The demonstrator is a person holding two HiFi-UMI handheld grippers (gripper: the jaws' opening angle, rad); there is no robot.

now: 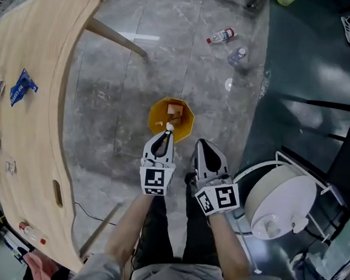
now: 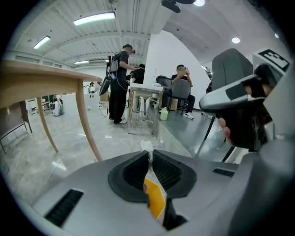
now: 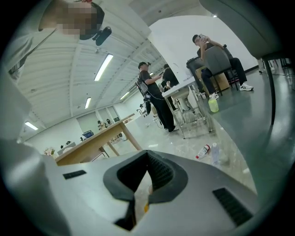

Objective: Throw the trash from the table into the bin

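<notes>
Evidently, a small white scrap [image 2: 146, 146] is pinched by the closed jaws of the left gripper [image 1: 165, 135], only at their very tips, and is held above the near edge of the yellow bin [image 1: 187, 124] on the floor. The right gripper [image 3: 148, 161] is carried alongside, jaws together with nothing seen between them. More trash, such as a blue packet [image 1: 22, 87], is left on the table [image 1: 43, 45]. If released this near the rim, the light scrap could be dropped outside.
</notes>
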